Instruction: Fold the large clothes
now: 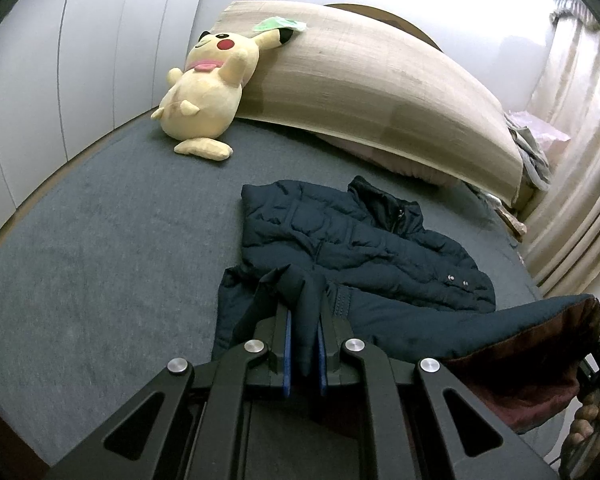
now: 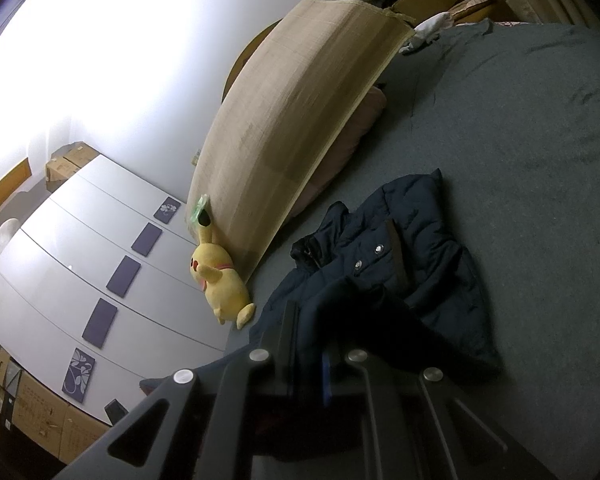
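Left gripper point(image 1: 303, 312) pinches navy jacket point(image 1: 360, 240) hem above the bed point(image 1: 100, 260).

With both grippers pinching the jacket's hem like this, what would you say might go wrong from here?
1. The left hand-held gripper pinches only a thin fold of the puffy dark jacket; the slick fabric may slip out as it is lifted.
2. The right hand-held gripper view is dark and blurred, so its bite on the fabric is hard to confirm.
3. The jacket already lies bunched on the grey bedcover, so the fold may come out uneven.
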`<state>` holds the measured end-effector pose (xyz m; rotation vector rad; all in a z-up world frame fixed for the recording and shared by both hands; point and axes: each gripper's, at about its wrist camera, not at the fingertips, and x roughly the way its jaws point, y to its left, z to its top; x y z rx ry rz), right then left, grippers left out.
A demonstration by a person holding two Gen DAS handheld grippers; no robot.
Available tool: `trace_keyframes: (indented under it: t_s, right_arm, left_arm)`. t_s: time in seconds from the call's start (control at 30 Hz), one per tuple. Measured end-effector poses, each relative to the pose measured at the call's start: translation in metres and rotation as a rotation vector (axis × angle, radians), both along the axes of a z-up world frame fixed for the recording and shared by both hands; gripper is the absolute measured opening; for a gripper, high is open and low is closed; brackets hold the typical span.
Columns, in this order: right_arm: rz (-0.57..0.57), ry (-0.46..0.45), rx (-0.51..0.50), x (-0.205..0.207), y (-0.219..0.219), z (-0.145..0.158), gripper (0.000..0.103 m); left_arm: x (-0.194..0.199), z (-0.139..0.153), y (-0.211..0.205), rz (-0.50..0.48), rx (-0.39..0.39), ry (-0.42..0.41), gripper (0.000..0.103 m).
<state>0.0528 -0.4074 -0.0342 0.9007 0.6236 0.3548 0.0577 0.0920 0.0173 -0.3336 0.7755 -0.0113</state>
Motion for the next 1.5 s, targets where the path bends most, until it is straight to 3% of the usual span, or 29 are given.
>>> trace_keyframes:
  t_s: [0.43,0.83,1.5]
  right_arm:
    - [-0.008,-0.032,-0.001,0.006,-0.004,0.015,0.009]
    - [-0.013,-0.094,-0.025,0.042,0.001,0.047,0.009]
    - [-0.020,-0.086,-0.107,0.123,0.014,0.062,0.009]
  left_arm:
    - [0.011,0.020,-0.002,-0.021,0.014,-0.037,0.010]
    - [0.046,0.044,-0.006,-0.020,0.057,-0.078,0.010]
    - [0.115,0.038,-0.008,-0.002,0.113,-0.055,0.010]
